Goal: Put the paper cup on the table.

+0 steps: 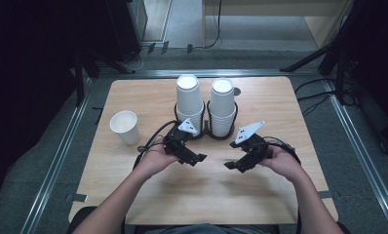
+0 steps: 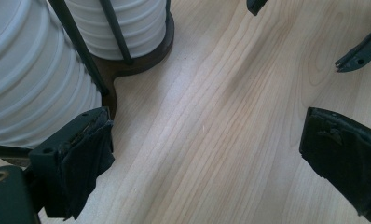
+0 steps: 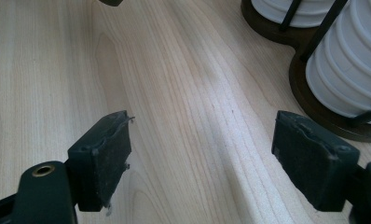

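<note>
Across the pale wooden bench (image 1: 148,195) we take our bearings from the dark wooden two-ring cup holder (image 1: 206,132) at its middle rear. Inside it stand two upright stacks of white ribbed paper cups, the left stack (image 1: 189,100) and the right stack (image 1: 222,105), their long axes vertical. A single white paper cup (image 1: 125,126) stands well to the holder's left. Just in front of the holder we hold the left tongs (image 1: 197,158) and right tongs (image 1: 233,165), tips angled toward each other, both spread wide and gripping nothing; bare wood lies between the pads. The left tongs sit nearer the left stack, so we judge that a reach there means swinging them back toward the holder. From the gripper views the stacks' tops are cut off, and we cannot count the cups.
</note>
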`<state>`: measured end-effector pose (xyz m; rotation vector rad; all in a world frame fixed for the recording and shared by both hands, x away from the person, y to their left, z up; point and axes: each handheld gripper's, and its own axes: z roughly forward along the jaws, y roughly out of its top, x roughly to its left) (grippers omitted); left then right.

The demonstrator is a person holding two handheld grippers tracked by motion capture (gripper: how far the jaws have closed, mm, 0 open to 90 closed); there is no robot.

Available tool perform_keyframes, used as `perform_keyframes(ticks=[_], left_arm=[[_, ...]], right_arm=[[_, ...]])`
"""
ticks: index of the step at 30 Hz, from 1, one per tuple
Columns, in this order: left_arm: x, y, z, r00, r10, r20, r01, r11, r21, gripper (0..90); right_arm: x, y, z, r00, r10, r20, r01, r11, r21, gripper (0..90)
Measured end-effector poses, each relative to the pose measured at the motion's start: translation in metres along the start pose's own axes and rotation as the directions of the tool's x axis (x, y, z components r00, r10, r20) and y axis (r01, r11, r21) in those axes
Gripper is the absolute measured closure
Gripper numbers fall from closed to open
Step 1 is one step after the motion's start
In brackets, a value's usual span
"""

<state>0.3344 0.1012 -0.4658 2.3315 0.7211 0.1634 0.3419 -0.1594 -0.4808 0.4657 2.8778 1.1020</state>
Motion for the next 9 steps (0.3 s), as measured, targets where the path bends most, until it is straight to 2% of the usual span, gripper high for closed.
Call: perform_keyframes(ticks=[9], left_arm=[[0.0002, -0.0026, 0.0057, 0.9999, 0.008, -0.007, -0.008, 0.9997, 0.021, 2.9]], right_arm=[[0.0011, 0.0000, 0.0004, 1.0000, -0.004, -0.003, 0.004, 1.0000, 0.004, 19.6]])
